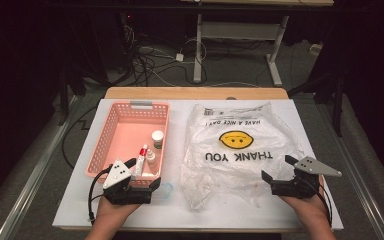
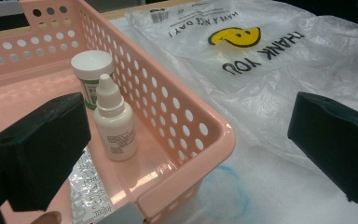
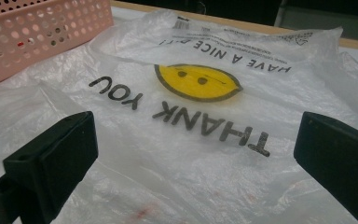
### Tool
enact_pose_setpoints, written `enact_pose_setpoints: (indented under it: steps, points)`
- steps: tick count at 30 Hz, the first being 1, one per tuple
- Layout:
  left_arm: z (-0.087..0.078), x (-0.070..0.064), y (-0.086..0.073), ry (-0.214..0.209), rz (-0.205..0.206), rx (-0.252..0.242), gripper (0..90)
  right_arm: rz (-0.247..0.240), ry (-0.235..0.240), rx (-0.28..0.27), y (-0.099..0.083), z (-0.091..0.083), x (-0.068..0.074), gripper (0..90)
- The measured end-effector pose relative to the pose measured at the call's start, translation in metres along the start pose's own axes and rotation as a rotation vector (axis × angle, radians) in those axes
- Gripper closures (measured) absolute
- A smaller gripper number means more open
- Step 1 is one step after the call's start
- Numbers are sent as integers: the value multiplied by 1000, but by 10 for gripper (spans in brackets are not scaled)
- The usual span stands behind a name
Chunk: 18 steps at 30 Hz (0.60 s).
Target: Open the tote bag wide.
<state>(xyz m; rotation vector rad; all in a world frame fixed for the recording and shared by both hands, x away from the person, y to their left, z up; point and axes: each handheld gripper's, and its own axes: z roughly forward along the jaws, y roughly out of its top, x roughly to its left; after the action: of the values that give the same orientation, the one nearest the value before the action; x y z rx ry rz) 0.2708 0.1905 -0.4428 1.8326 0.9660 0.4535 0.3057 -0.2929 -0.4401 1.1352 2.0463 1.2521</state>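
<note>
White table w/ pink basket at left holding dropper bottle & jar, plastic bag flat at right; left gripper wide at basket's near corner, right gripper wide over bag edge.

Basket: left half of the table, just beside the plastic bag
Plastic bag: flat on the table, right of the basket
In basket, near right corner: dropper bottle, with a capped jar touching behind it and a tube to its left
Left gripper: at the basket's near edge
Right gripper: over the bag's near right corner
</note>
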Motion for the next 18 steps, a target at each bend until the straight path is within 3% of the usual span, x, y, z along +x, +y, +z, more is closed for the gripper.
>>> enact_pose_setpoints:
  steps: [7, 10, 18]
  points:
    - [-2, 0, 4, 4, -2, -12, 0, 15, 14, -5, -2, -7, -4, 5]
    - [-1, -1, 5, 1, 18, 8, 0, 13, 5, -15, 0, -8, -5, 5]
    - [-1, 0, 5, 11, 16, 13, 0, 25, -10, -15, 0, -12, -11, 14]
